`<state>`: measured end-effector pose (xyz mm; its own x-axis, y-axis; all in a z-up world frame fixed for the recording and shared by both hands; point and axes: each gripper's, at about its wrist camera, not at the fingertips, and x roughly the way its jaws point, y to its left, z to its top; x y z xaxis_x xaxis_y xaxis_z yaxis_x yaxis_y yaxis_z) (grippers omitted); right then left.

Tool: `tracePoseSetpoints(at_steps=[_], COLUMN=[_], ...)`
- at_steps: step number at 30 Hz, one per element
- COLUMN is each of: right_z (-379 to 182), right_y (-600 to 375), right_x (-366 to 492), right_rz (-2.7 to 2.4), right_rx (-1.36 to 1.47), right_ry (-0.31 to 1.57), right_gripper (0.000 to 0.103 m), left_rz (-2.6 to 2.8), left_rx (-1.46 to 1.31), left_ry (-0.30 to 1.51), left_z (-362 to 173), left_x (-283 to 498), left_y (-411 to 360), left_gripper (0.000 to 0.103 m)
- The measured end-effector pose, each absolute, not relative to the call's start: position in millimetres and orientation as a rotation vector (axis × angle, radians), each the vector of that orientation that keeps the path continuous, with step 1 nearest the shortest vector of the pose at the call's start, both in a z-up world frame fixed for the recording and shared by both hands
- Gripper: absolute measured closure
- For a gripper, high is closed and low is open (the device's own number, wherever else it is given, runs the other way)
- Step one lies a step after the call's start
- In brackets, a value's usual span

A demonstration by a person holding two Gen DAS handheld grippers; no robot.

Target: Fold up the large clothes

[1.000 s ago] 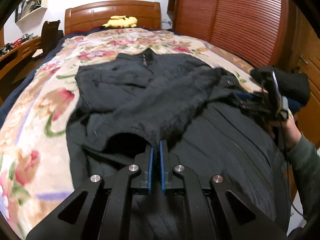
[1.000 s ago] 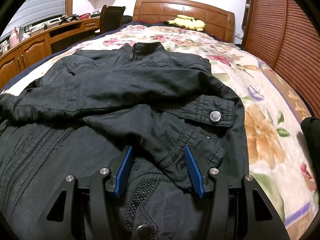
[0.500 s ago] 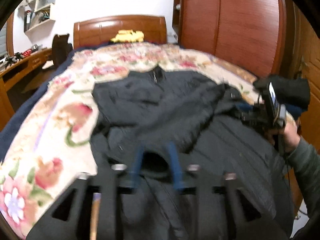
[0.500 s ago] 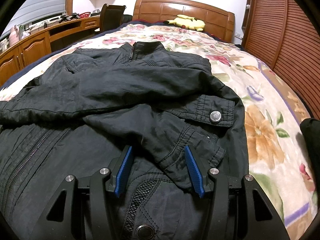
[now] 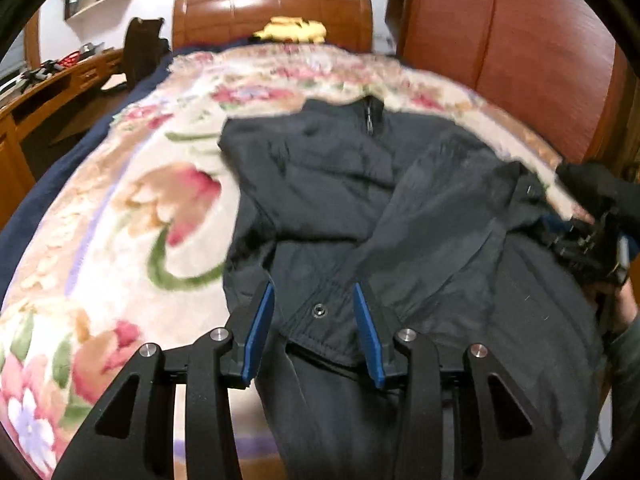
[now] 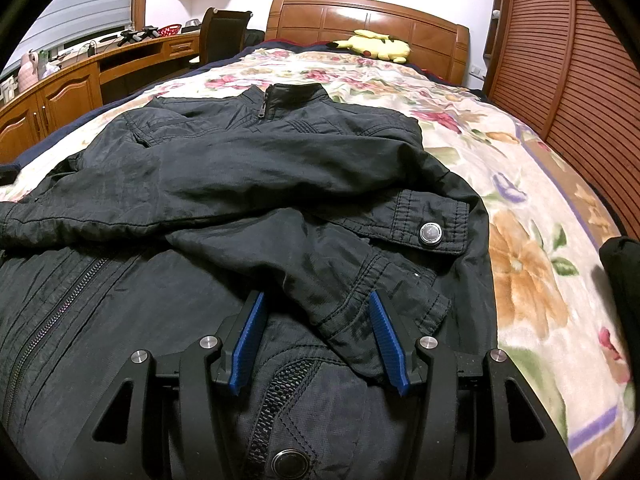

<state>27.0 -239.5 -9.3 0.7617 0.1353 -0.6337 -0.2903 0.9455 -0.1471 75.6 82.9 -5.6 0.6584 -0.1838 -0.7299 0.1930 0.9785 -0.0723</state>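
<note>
A black jacket (image 5: pixel 340 184) lies face up on the flowered bedspread (image 5: pixel 132 216), collar toward the headboard, both sleeves folded across its chest. It also shows in the right wrist view (image 6: pixel 248 168). My left gripper (image 5: pixel 314 300) is open, its blue pads either side of a sleeve cuff (image 5: pixel 320 320) with a snap. My right gripper (image 6: pixel 316 312) is open over the other sleeve's cuff (image 6: pixel 392 304) near the jacket's right edge. The right gripper and the hand holding it also show at the right of the left wrist view (image 5: pixel 588 248).
A yellow plush toy (image 6: pixel 376 50) lies by the wooden headboard (image 6: pixel 360 20). A wooden desk and cabinets (image 6: pixel 68 84) with a dark chair (image 6: pixel 222 36) stand left of the bed. A slatted wooden wardrobe (image 6: pixel 568 80) stands on the right.
My left gripper has opened, let go of the sleeve cuff and drawn back and left; the sleeve now lies across the jacket. The right gripper has stayed open and still.
</note>
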Motion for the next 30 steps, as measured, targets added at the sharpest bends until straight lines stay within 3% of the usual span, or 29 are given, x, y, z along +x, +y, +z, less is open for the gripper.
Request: tracePoseSetpoints(at_steps=[9, 19, 22, 23, 24, 30], right_z=[-9.4, -9.0, -9.0, -9.0, -9.1, -9.2], right_y=[-239.2, -239.0, -239.0, -239.1, -239.1, -239.1], right_x=[26.9, 26.9, 27.0, 27.0, 26.9, 27.0], right_rz=[0.234, 0.234, 0.233, 0.234, 0.234, 0.234], right_rx=[-0.243, -0.243, -0.244, -0.244, -0.243, -0.244], right_ry=[0.667, 0.667, 0.667, 0.667, 0.667, 0.667], right_gripper=[0.048, 0.048, 0.048, 0.048, 0.048, 0.048], left_rz=[-0.194, -0.224, -0.236, -0.245, -0.258, -0.207], left_rx=[0.08, 0.108, 0.11, 0.111, 0.101, 0.15], left_ry=[0.936, 0.952, 0.957, 0.96, 0.964, 0.911], left_z=[-38.4, -40.8, -41.8, -42.1, -41.9, -30.0], left_x=[89.1, 82.6, 81.3, 81.0, 81.3, 83.3], left_y=[71.9, 68.8, 70.3, 70.9, 71.3, 68.7], left_gripper=[0.061, 0.063, 0.069, 0.084, 0.087, 0.093])
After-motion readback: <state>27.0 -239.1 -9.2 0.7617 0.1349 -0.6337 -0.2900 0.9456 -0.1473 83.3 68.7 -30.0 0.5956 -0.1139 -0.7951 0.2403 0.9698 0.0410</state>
